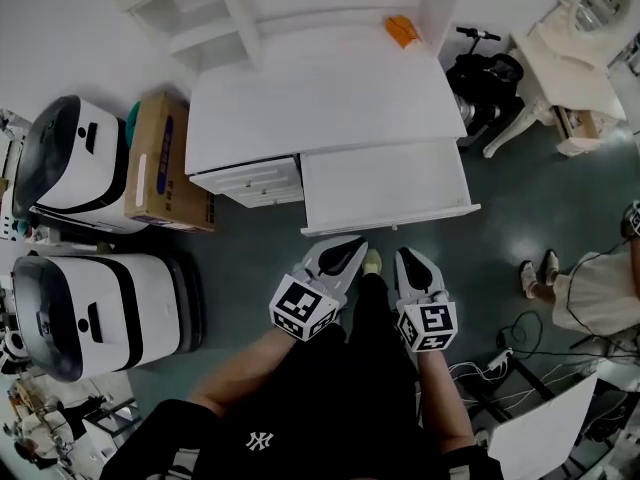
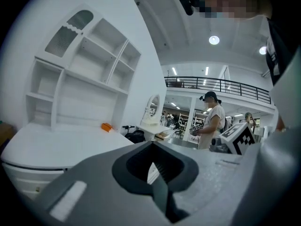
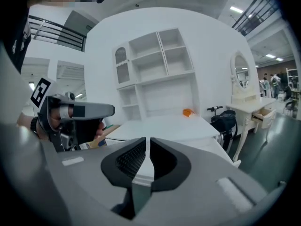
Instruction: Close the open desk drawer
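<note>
Right now the drawer (image 1: 388, 186) is standing wide open, pulled out from under the right half of the white desk (image 1: 320, 93) toward the person holding the tools, and its white inside is showing bare. Both grippers are pointing at its front edge from just short of it, side by side above the dark floor (image 1: 250, 258), and neither is touching it as far as the head view is showing. The left gripper (image 1: 355, 244) is holding its jaws together, with only a sliver of light between the pads and nothing in them. The right gripper (image 1: 405, 254) is holding its jaws a narrow slit apart, with the white desk top showing through the gap and nothing sitting between them. A pale shoe (image 1: 372, 262) is peeking out between the two tools. At the back of the desk top a white shelf unit (image 1: 250, 8) is standing against the wall, and a small orange thing (image 1: 403, 30) is lying near the back right corner. Under the left half of the desk a stack of small drawers (image 1: 250, 181) is sitting shut. A cardboard box (image 1: 160, 163) is standing just beside the desk on the left, with two white and black machines (image 1: 75, 158) beyond it. To the right a black scooter (image 1: 485, 78) is standing near the desk, a cream dressing table (image 1: 560, 53) is standing further off, and another person (image 1: 600, 288) is showing at the right edge.
</note>
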`<action>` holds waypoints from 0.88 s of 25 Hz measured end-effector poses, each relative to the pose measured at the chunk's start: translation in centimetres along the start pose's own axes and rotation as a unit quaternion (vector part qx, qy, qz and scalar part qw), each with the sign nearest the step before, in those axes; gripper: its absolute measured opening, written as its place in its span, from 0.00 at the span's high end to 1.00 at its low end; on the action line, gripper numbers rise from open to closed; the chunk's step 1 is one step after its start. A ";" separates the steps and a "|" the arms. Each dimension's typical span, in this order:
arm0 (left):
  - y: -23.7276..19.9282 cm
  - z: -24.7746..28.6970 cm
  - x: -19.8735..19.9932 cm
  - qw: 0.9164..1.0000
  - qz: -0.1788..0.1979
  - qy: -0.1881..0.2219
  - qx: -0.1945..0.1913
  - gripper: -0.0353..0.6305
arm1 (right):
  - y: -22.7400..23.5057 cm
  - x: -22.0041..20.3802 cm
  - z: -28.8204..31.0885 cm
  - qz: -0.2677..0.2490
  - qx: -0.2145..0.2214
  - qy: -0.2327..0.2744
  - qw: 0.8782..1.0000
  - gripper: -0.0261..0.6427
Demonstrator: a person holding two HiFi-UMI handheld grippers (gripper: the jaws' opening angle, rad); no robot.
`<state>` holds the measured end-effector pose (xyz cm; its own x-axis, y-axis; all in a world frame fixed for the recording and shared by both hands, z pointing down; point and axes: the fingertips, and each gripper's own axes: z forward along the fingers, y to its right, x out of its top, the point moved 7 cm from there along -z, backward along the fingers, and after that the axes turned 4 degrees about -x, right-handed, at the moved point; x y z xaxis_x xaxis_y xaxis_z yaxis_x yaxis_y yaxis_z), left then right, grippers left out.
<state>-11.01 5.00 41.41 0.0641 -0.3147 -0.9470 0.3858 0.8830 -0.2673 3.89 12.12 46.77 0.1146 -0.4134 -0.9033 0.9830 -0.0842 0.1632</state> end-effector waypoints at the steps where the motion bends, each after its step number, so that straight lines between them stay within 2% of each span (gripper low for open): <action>1: -0.5 0.9 -0.4 1.000 0.000 -0.003 0.003 0.95 | 0.7 -0.7 1.0 -0.003 0.000 -0.010 1.000 0.88; 5: -2.4 4.7 -1.9 1.000 -0.008 -0.017 0.011 0.95 | 4.3 -3.5 4.9 -0.010 -0.003 -0.053 0.999 0.88; 9: -3.8 7.8 -4.0 0.998 -0.022 -0.055 0.011 0.95 | 7.0 -7.9 8.8 -0.013 -0.007 -0.116 0.993 0.88; 12: -4.8 9.7 -5.0 0.996 -0.031 -0.079 0.012 0.95 | 9.1 -11.8 11.7 -0.008 -0.007 -0.166 0.986 0.88; 16: -6.0 11.8 -5.9 0.994 -0.038 -0.103 0.019 0.95 | 11.6 -16.7 15.0 -0.002 -0.006 -0.230 0.973 0.83; 22: -7.7 14.0 -7.1 0.990 -0.058 -0.128 0.036 0.95 | 13.2 -21.3 18.2 0.012 0.010 -0.283 0.959 0.81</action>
<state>-1.58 -4.41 52.65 0.2429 -0.4974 -0.8328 0.4673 0.8123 -0.3489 11.77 3.32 75.42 0.0358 -0.8412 -0.5395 0.9774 -0.0831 0.1944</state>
